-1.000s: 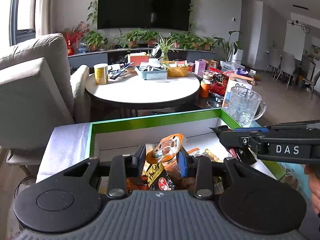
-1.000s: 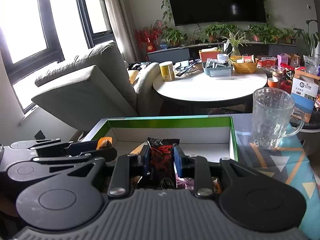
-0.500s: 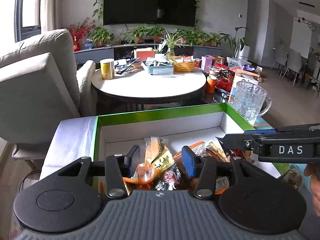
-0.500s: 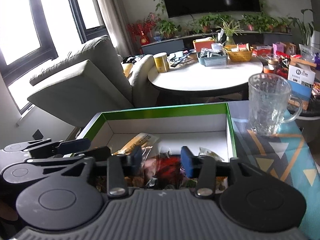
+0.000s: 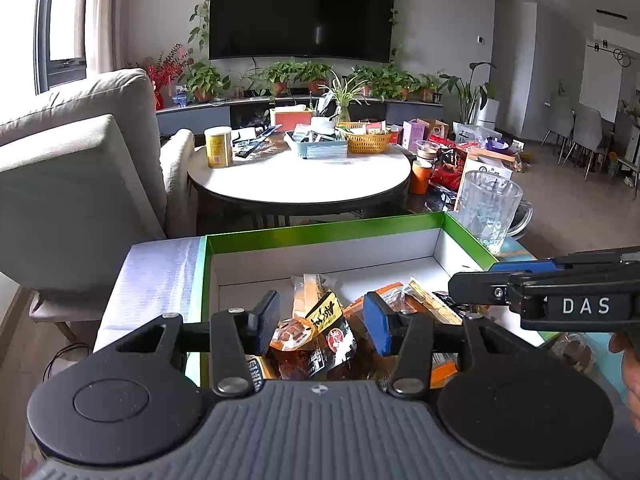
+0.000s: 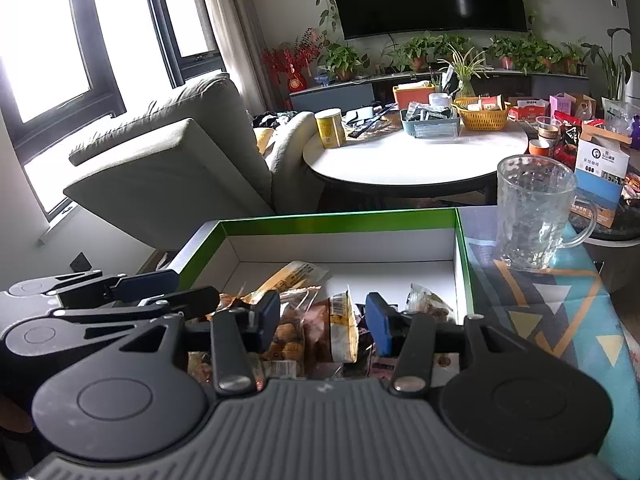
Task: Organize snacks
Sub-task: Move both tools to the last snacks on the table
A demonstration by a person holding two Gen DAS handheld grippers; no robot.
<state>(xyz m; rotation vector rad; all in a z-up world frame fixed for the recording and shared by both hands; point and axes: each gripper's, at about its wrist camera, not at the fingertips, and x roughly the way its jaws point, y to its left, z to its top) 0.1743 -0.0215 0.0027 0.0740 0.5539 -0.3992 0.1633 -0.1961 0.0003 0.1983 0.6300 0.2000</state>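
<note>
A green-rimmed white box [image 5: 320,230] [image 6: 340,216] holds several snack packets [image 5: 320,328] [image 6: 320,320] in a heap at its near end. My left gripper [image 5: 322,320] is open and empty, just above the packets. My right gripper [image 6: 324,320] is also open and empty over the same heap. Each gripper shows in the other's view: the right one at the right edge [image 5: 560,300], the left one at the left edge [image 6: 120,300].
A clear glass mug [image 6: 534,212] [image 5: 488,208] stands right of the box on a patterned cloth [image 6: 560,300]. A round white table [image 5: 300,176] with a yellow can, baskets and packets stands behind. A grey armchair [image 5: 68,168] is at the left.
Both grippers have opened and let go of their packets: the orange one from the left, the dark red one from the right. Both packets now lie in the box.
</note>
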